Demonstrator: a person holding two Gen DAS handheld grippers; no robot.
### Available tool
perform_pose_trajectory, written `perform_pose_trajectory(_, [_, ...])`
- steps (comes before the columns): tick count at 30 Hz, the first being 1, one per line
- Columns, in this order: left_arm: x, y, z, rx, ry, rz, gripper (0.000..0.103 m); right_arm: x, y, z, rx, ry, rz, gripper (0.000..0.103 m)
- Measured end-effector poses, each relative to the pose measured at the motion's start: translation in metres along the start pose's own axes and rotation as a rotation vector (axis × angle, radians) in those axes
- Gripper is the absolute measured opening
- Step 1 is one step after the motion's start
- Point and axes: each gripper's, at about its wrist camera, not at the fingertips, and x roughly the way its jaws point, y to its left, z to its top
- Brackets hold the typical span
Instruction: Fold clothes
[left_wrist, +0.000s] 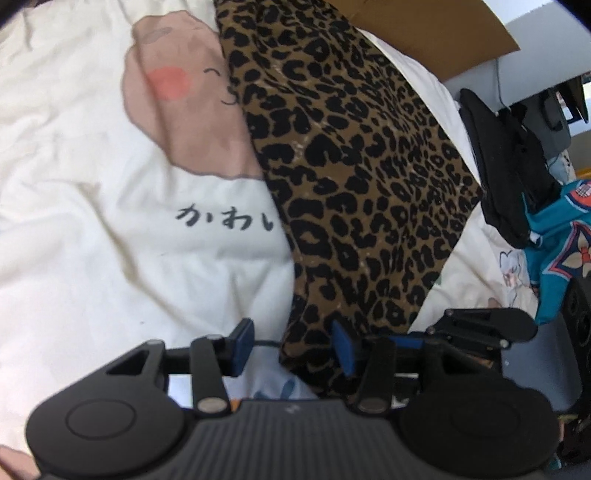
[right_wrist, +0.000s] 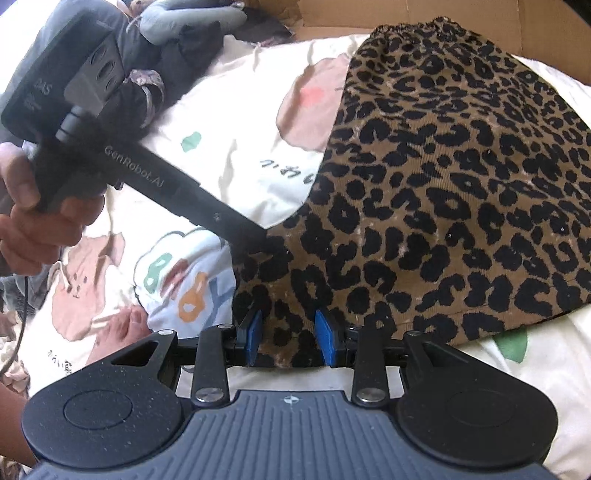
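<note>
In the left wrist view the left gripper stands half open, gripping nothing, at the leopard-print garment lying on the white bedding; in the right wrist view the right gripper clamps its near hem, so lay that down flat before releasing.

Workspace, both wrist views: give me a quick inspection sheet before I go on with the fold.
Surface: cream cartoon-print bedsheet, wrinkled.
Job's things: leopard-print garment spread on the sheet, gathered elastic edge at the far end.
Clutter: teal printed garment, dark clothes pile, cardboard.
Grippers: left gripper open, garment edge between its pads, not pinched; right gripper closed on the garment's near edge.
Cables: thin black cable below the hand.
Surroundings: grey furniture, unclear.
</note>
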Motion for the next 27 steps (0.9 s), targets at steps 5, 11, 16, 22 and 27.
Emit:
perform_pose_trajectory(5, [0.014, 0.001, 0.0, -0.038, 0.018, -0.008, 0.049, 0.007, 0.0, -0.002, 0.003, 0.001, -0.003, 0.038])
perform_pose_trajectory(11, [0.021, 0.003, -0.011, -0.103, 0.047, -0.056, 0.03, 0.007, -0.001, -0.002, 0.001, -0.003, -0.003, 0.038])
perform_pose_trajectory(16, [0.017, 0.008, -0.019, -0.148, 0.036, -0.08, 0.009, -0.005, -0.006, 0.0, 0.035, -0.016, 0.011, 0.039])
perform_pose_trajectory(22, [0.01, 0.013, -0.02, -0.174, 0.023, -0.099, 0.007, -0.018, -0.021, 0.002, 0.076, -0.043, -0.018, 0.039])
perform_pose_trajectory(27, [0.019, 0.004, -0.02, -0.149, 0.034, -0.075, 0.026, -0.011, -0.028, 0.0, 0.085, -0.019, -0.047, 0.038])
